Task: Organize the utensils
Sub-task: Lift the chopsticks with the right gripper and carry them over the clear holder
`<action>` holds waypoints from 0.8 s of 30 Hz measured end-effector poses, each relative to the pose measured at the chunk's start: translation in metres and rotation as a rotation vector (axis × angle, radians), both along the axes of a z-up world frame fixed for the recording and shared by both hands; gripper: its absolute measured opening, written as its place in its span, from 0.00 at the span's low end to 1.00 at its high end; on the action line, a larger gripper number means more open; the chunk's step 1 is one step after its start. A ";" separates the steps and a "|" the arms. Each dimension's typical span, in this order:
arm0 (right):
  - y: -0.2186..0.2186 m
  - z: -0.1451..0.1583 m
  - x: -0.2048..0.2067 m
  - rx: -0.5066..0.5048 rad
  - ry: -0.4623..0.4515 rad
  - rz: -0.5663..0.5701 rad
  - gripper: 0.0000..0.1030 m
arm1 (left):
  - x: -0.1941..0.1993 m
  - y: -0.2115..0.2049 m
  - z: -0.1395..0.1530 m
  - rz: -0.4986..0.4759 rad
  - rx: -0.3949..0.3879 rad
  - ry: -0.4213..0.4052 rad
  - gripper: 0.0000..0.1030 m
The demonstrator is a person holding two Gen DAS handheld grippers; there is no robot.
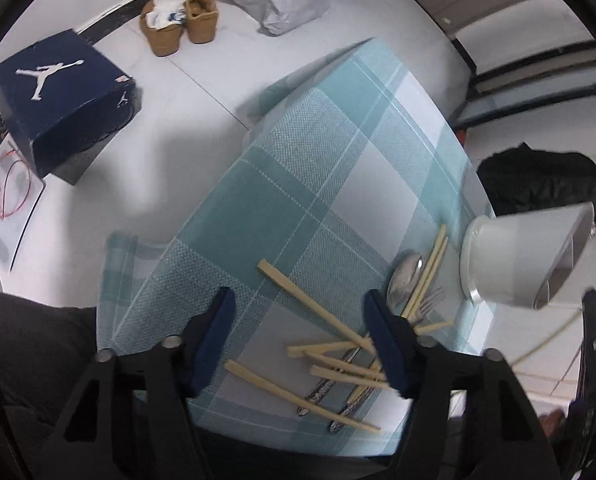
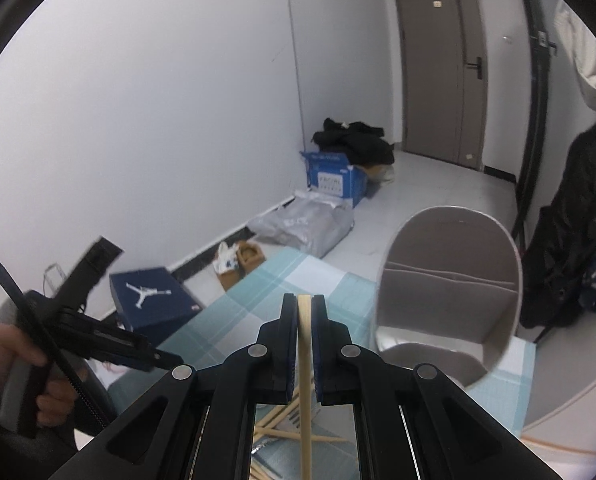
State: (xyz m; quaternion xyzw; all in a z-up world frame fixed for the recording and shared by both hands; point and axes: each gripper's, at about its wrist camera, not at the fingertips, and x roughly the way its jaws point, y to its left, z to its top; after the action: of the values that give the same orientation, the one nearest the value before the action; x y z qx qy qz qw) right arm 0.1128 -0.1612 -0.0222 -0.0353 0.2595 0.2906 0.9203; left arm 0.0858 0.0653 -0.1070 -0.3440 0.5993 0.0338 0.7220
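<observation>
— How much room do I have around the table?

— My left gripper (image 1: 301, 340) hangs over the near end of the checked tablecloth (image 1: 317, 152). The far half of the cloth is bare, and white floor (image 1: 170, 92) lies open beyond its left edge. On the right edge the white utensil holder (image 1: 509, 256) stands close to the drop.

— Any writing I can read?

— The dark blue shoebox (image 1: 58, 92) on the floor carries a white jumping-figure logo. In the right wrist view the blue carton (image 2: 333, 178) by the wall has white print, too blurred for me to read.

— Where are the utensils?

— A heap of bamboo chopsticks (image 1: 337, 364) and metal cutlery handles (image 1: 321, 390) lies between my left fingers and under the right one; the jaws stand spread, pressing on nothing. A spoon (image 1: 405, 280) and fork (image 1: 431, 300) lie just beside the holder.

— And my right gripper (image 2: 305, 344)?

— Pinched tight on a single chopstick (image 2: 305, 400), lifted, with the utensil holder's divided mouth just to its right.
</observation>
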 end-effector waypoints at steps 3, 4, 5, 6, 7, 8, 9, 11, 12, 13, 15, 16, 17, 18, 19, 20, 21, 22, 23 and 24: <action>-0.012 0.003 -0.003 0.042 -0.013 0.000 0.06 | 0.004 -0.006 0.002 0.018 0.045 0.008 0.56; -0.016 0.004 -0.005 0.060 -0.015 -0.002 0.06 | 0.005 -0.008 0.002 0.023 0.058 0.012 0.53; -0.018 0.004 -0.005 0.072 -0.015 -0.001 0.06 | 0.006 -0.009 0.001 0.028 0.066 0.016 0.49; -0.020 0.005 -0.005 0.082 -0.017 -0.003 0.06 | 0.008 -0.011 0.000 0.033 0.078 0.026 0.48; -0.024 0.005 -0.005 0.093 -0.021 -0.004 0.06 | 0.009 -0.012 -0.001 0.034 0.089 0.034 0.45; -0.026 0.006 -0.006 0.100 -0.023 -0.004 0.06 | 0.010 -0.014 -0.002 0.040 0.111 0.046 0.40; -0.027 0.007 -0.006 0.106 -0.027 -0.006 0.06 | 0.011 -0.015 -0.004 0.050 0.124 0.058 0.38; -0.031 0.008 -0.007 0.126 -0.032 -0.012 0.06 | 0.011 -0.016 -0.009 0.069 0.133 0.082 0.31; -0.031 0.008 -0.006 0.136 -0.031 -0.013 0.06 | 0.010 -0.016 -0.009 0.086 0.154 0.085 0.30; -0.034 0.009 -0.006 0.148 -0.033 -0.015 0.06 | 0.010 -0.016 -0.009 0.094 0.169 0.088 0.29; -0.038 0.008 -0.007 0.154 -0.036 -0.019 0.06 | 0.009 -0.016 -0.009 0.115 0.196 0.093 0.24; -0.039 0.008 -0.008 0.152 -0.041 -0.022 0.06 | 0.009 -0.017 -0.010 0.125 0.205 0.094 0.20; -0.041 0.008 -0.009 0.149 -0.045 -0.023 0.06 | 0.009 -0.017 -0.011 0.135 0.216 0.097 0.17; -0.042 0.008 -0.009 0.149 -0.047 -0.023 0.06 | 0.009 -0.017 -0.011 0.143 0.228 0.096 0.15; -0.044 0.008 -0.010 0.149 -0.049 -0.024 0.06 | 0.011 -0.018 -0.011 0.148 0.244 0.100 0.11; -0.045 0.008 -0.010 0.149 -0.051 -0.024 0.06 | 0.012 -0.019 -0.012 0.152 0.258 0.100 0.09; -0.047 0.008 -0.011 0.150 -0.052 -0.024 0.06 | 0.012 -0.020 -0.012 0.156 0.262 0.099 0.08; -0.049 0.008 -0.011 0.153 -0.052 -0.026 0.06 | 0.013 -0.020 -0.013 0.164 0.257 0.094 0.06; -0.050 0.008 -0.011 0.157 -0.050 -0.030 0.06 | 0.015 -0.022 -0.013 0.169 0.259 0.093 0.05; -0.052 0.007 -0.011 0.162 -0.047 -0.033 0.06 | 0.016 -0.023 -0.013 0.172 0.272 0.091 0.04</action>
State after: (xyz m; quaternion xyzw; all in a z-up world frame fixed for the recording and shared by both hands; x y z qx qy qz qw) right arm 0.1021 -0.2131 -0.0149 0.0367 0.2140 0.2946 0.9306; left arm 0.1021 0.0419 -0.1195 -0.2912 0.5896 0.1920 0.7285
